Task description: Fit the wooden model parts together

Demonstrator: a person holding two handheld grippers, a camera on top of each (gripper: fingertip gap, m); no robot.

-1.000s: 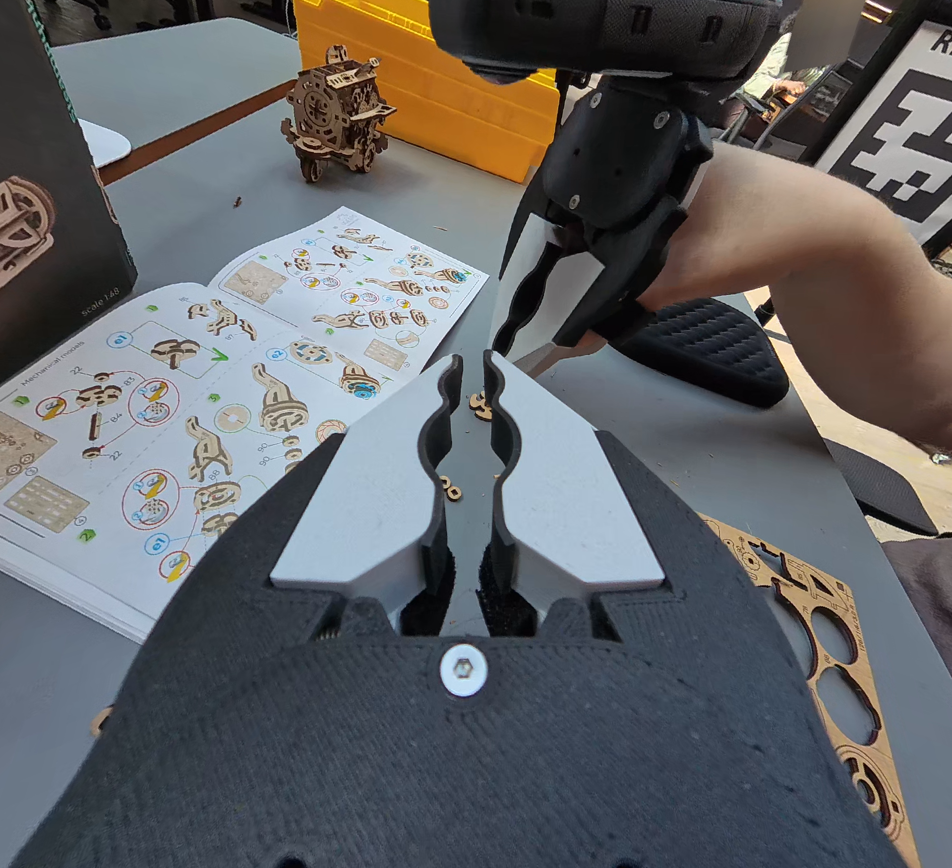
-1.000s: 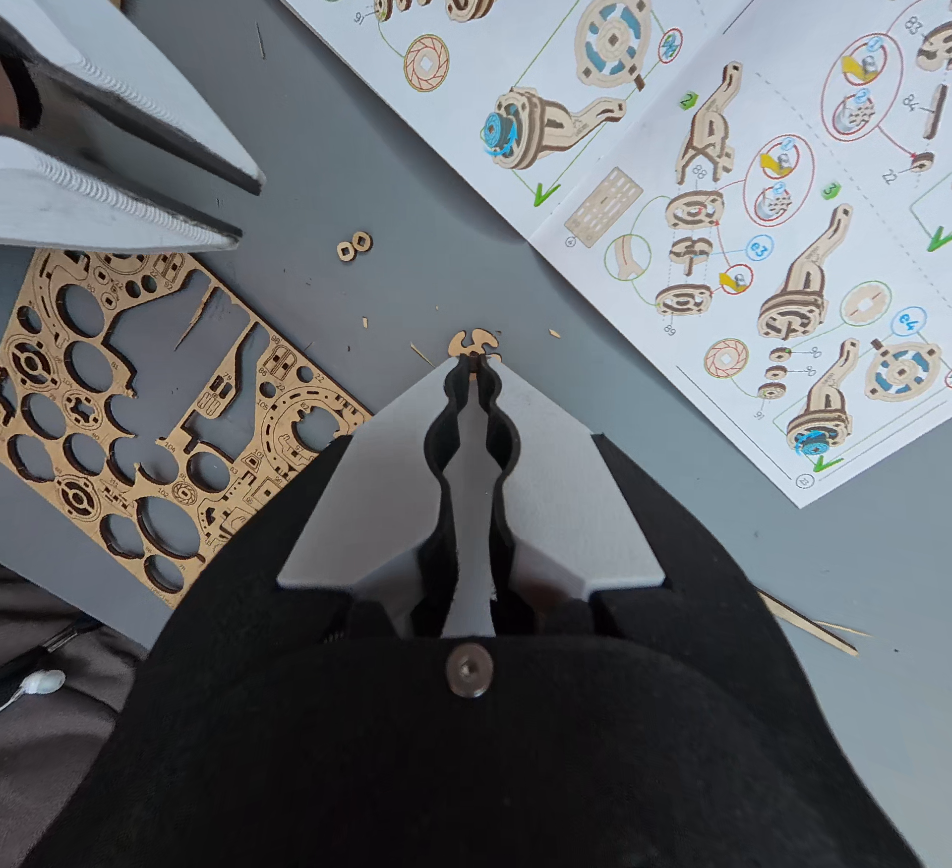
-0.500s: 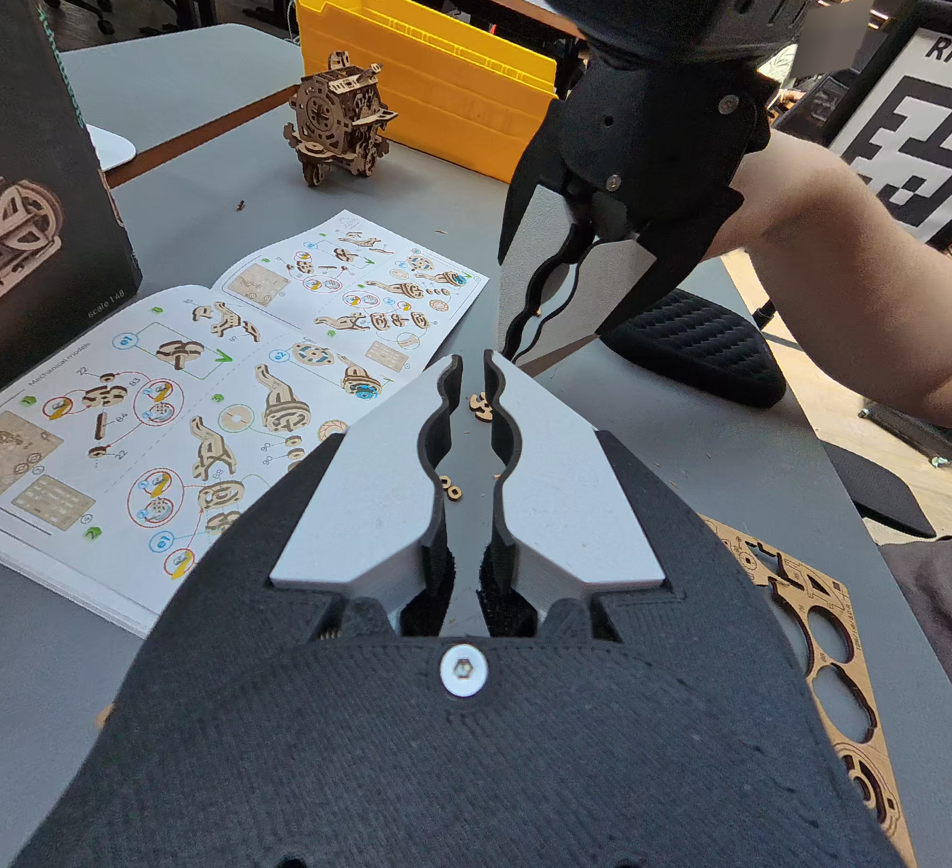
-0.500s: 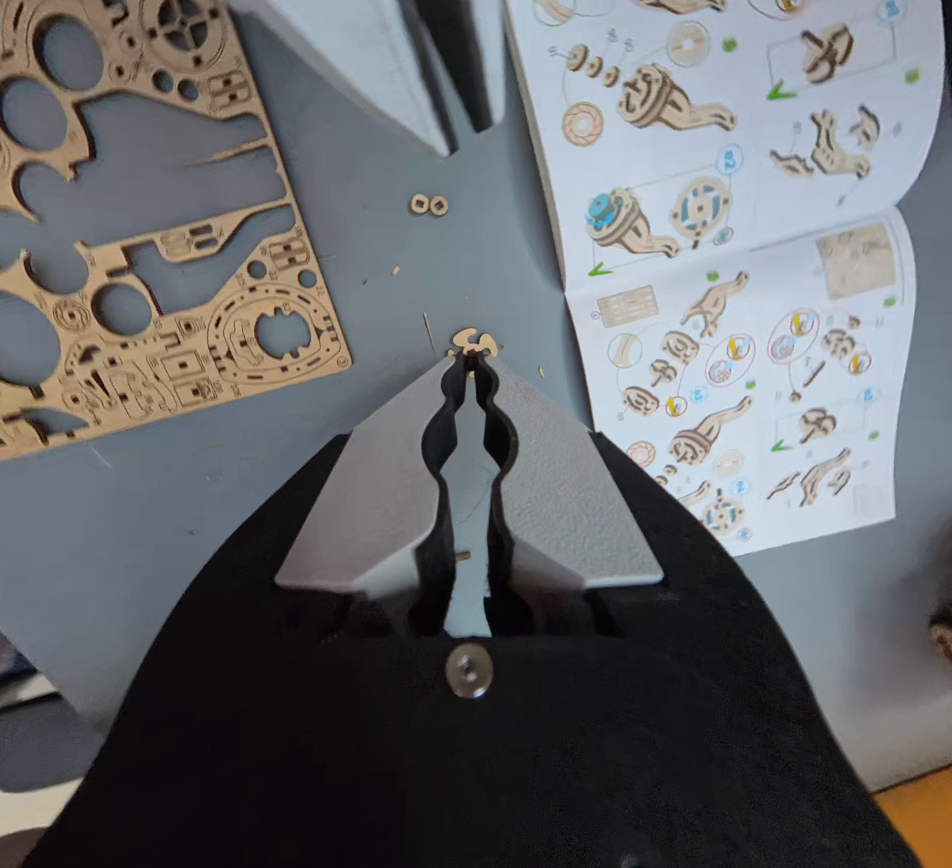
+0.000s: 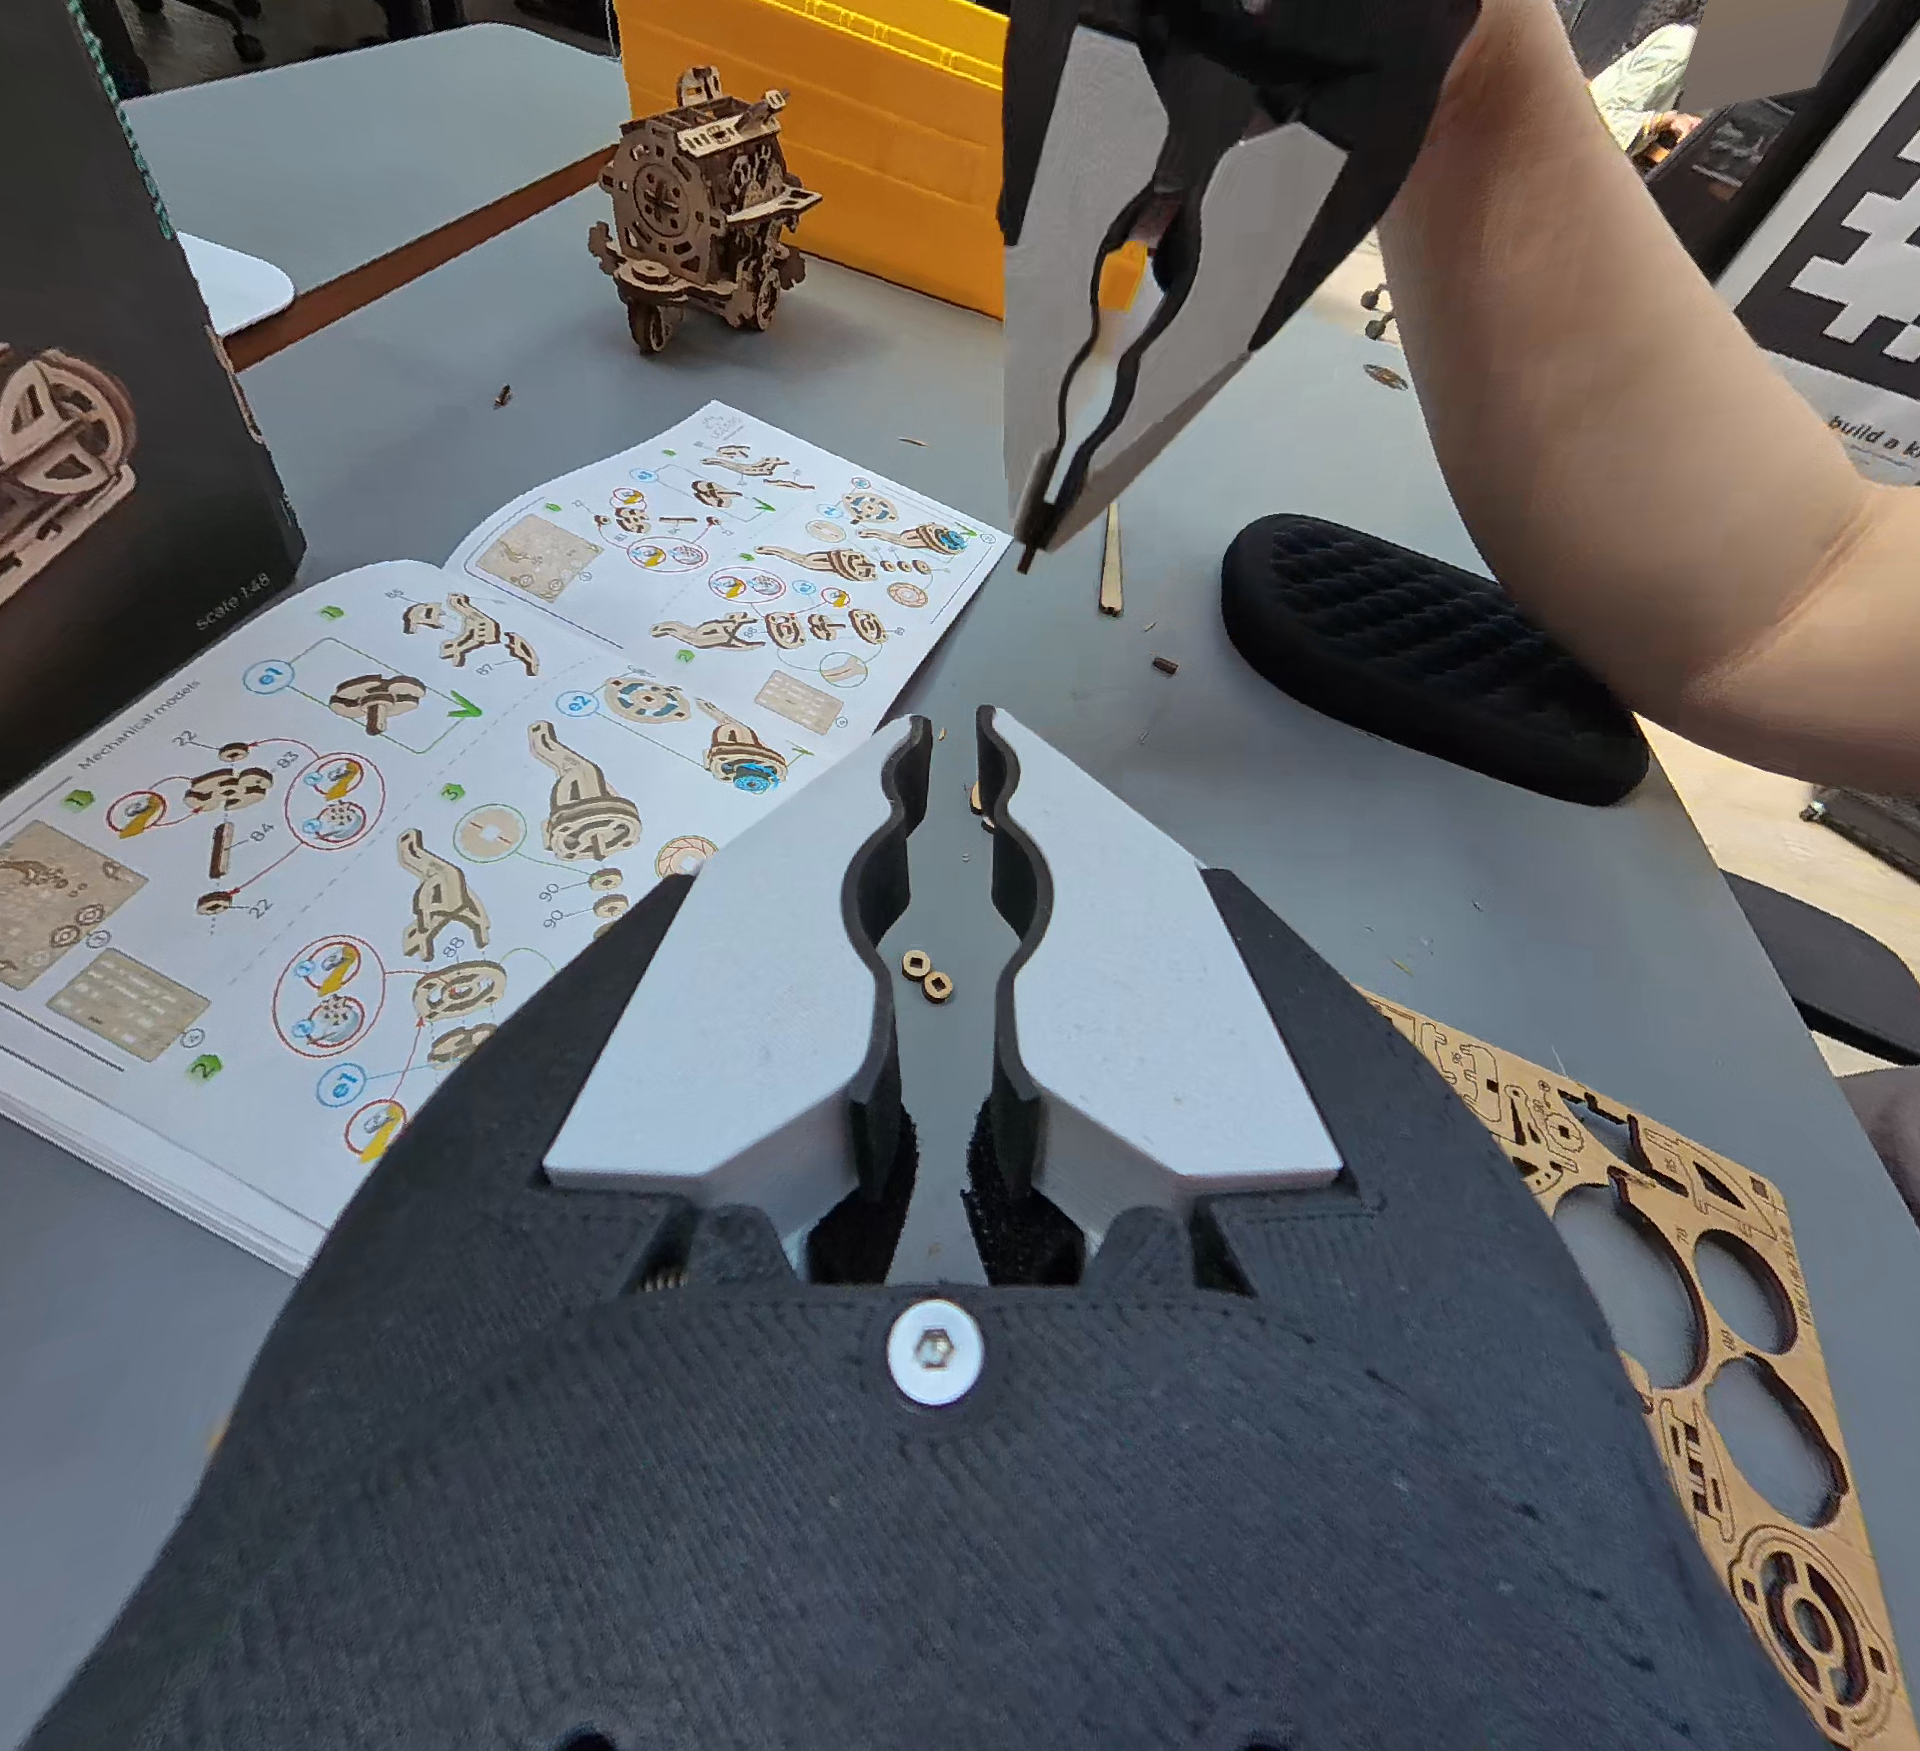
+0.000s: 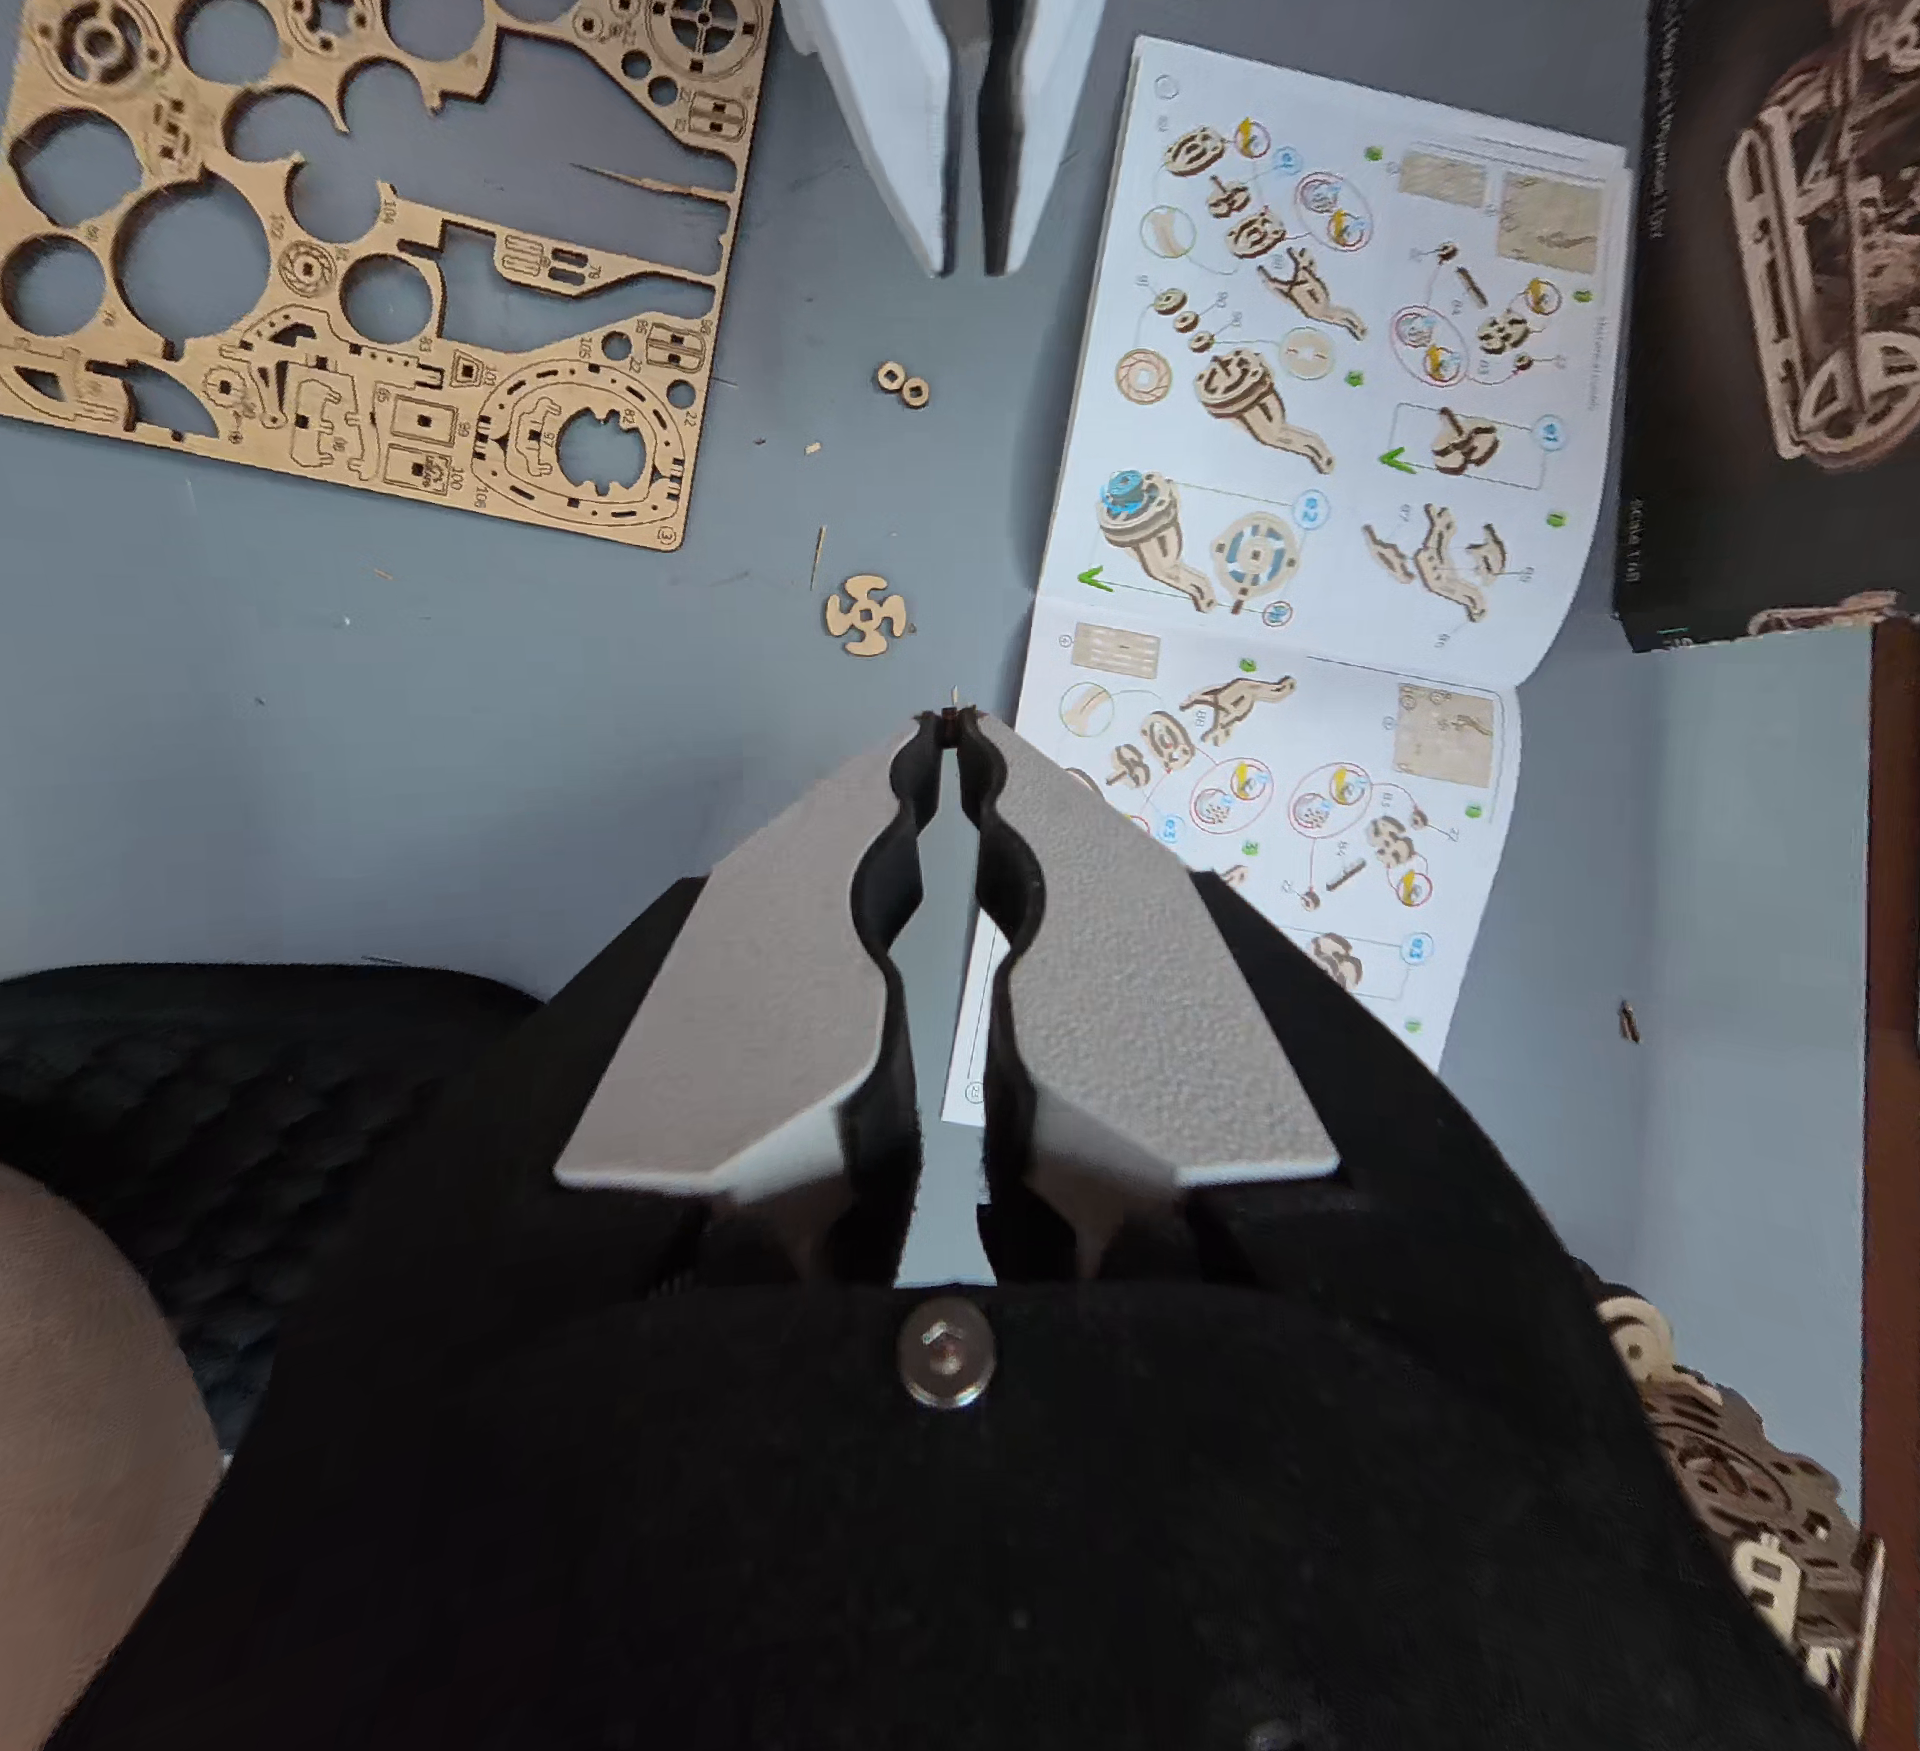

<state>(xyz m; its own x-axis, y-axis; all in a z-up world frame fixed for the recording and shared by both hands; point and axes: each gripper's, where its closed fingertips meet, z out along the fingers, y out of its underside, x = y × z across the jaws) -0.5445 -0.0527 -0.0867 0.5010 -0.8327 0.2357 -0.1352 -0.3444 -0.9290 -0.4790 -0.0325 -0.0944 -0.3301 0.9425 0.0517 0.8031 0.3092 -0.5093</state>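
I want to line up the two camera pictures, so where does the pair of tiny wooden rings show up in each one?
Left wrist view: the two small rings lie on the table between the left gripper's open fingers.
Right wrist view: upper centre, just below that gripper's tips.
Shared landmark: the open instruction booklet.

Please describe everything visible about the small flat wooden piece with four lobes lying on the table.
The four-lobed wooden piece is a small, flat, light plywood cutout shaped like a pinwheel, with curved notches between its lobes. It lies flat and loose on the grey table, between the punched-out wooden sheet and the instruction booklet. No gripper touches it.
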